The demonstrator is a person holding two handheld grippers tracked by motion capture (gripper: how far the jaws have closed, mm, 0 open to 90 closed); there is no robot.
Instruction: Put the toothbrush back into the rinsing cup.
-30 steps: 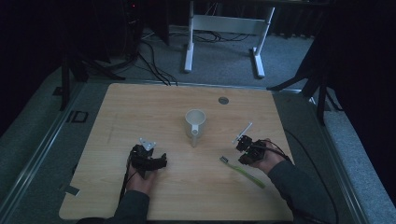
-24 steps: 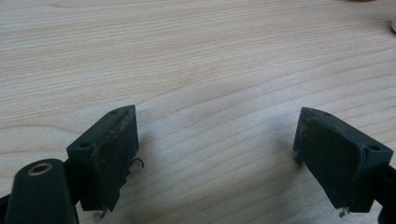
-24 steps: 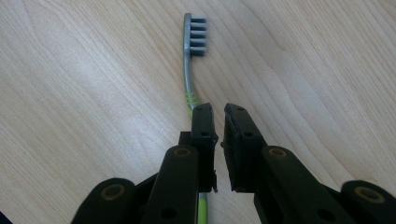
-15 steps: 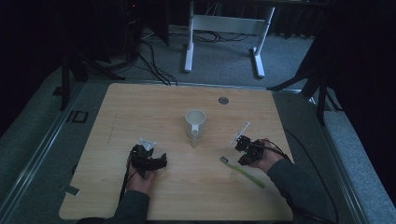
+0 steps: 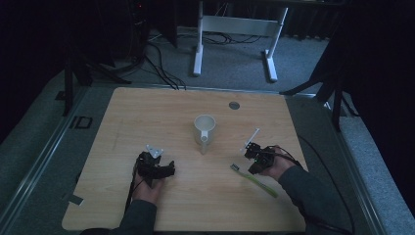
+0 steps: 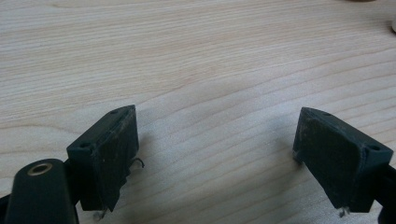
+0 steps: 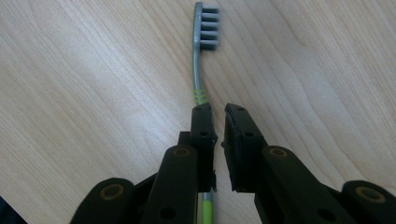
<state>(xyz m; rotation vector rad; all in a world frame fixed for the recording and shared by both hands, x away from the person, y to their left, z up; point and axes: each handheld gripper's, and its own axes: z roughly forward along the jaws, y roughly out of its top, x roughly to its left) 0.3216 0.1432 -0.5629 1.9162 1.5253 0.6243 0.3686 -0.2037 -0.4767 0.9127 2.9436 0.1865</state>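
Right claw nearly closed, straddling toothbrush handle; brush flat on counter, long axis along jaws, head toward frame top. Left claw wide open, empty, farther off.

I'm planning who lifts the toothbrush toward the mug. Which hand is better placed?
The right. The right claw is nearly shut over the toothbrush handle, though whether the pads grip it is unclear. The left claw sits open on bare table, far from the mug.
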